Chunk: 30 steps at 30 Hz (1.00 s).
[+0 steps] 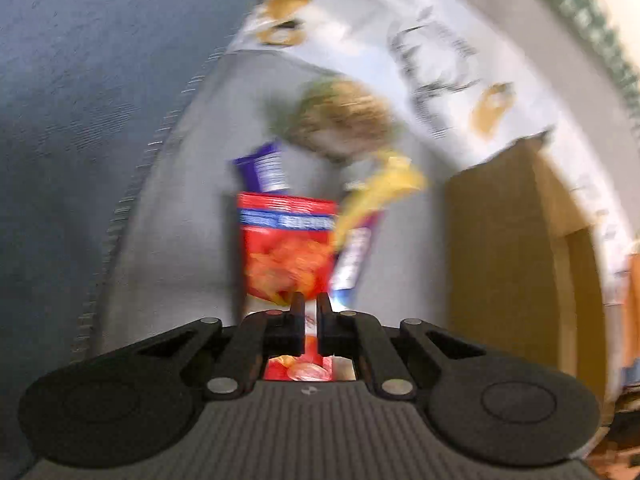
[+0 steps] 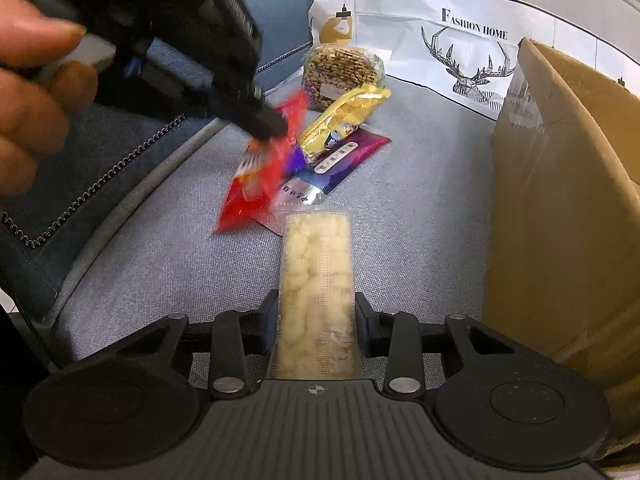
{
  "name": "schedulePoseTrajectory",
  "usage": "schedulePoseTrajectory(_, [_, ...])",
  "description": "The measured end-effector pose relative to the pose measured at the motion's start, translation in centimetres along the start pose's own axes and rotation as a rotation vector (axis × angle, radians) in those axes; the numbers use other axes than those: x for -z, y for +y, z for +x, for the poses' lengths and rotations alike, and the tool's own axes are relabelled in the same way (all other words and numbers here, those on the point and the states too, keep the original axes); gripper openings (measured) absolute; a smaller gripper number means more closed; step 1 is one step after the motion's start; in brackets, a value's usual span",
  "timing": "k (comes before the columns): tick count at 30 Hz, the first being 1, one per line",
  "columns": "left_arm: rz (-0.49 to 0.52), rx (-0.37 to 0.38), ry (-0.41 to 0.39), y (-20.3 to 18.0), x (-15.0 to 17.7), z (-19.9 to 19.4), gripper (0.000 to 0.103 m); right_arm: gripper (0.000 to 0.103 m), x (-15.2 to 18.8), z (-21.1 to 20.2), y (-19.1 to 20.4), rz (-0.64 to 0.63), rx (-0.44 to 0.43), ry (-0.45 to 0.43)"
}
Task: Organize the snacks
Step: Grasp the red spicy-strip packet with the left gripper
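Observation:
My left gripper (image 1: 311, 304) is shut on a red snack packet (image 1: 288, 252), held above the grey sofa seat; it also shows in the right wrist view (image 2: 276, 126), with the red packet (image 2: 256, 188) hanging from it, blurred. My right gripper (image 2: 316, 312) is shut on a clear packet of pale puffed snacks (image 2: 318, 280). On the seat lie a purple packet (image 2: 340, 160), a yellow packet (image 2: 348, 114) and a round brown cracker pack (image 2: 340, 70). The purple packet (image 1: 352, 256), yellow packet (image 1: 380, 188) and cracker pack (image 1: 344, 116) also show in the left wrist view.
A cardboard box (image 2: 560, 200) stands at the right on the seat; it also shows in the left wrist view (image 1: 516, 256). A white cushion printed with a deer (image 2: 460, 40) leans at the back. A blue armrest (image 2: 132, 152) rises at the left.

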State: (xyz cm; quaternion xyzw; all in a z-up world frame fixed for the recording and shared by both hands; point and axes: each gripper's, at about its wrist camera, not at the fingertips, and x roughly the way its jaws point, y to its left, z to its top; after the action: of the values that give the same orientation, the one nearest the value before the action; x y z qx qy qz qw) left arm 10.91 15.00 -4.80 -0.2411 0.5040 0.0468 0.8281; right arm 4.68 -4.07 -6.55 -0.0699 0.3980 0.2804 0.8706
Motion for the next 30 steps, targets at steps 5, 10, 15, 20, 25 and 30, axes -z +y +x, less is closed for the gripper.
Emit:
schedulePoseTrajectory(5, [-0.014,-0.062,-0.038,0.3,-0.3,-0.4,0.043,0.040,-0.1,0.1,-0.1,0.006,-0.002,0.003])
schedulePoseTrajectory(10, [0.020,-0.123,-0.022,-0.1,-0.2,0.0,0.077,0.041,-0.2,0.2,-0.1,0.011,-0.003,0.004])
schedulePoseTrajectory(15, [0.064,-0.165,0.064,-0.5,0.3,1.6,0.080,0.042,-0.3,0.3,-0.1,0.012,-0.005,0.003])
schedulePoseTrajectory(20, [0.139,-0.192,0.097,-1.7,0.8,2.7,0.079,0.043,-0.3,0.3,-0.4,0.028,-0.009,-0.007])
schedulePoseTrajectory(25, [0.177,-0.220,0.103,-2.3,0.9,3.4,0.068,0.044,-0.2,0.4,-0.4,0.038,-0.008,-0.022])
schedulePoseTrajectory(30, [0.194,-0.228,0.078,-2.4,0.6,3.2,0.052,0.039,-0.2,0.5,-0.3,0.021,-0.005,-0.027])
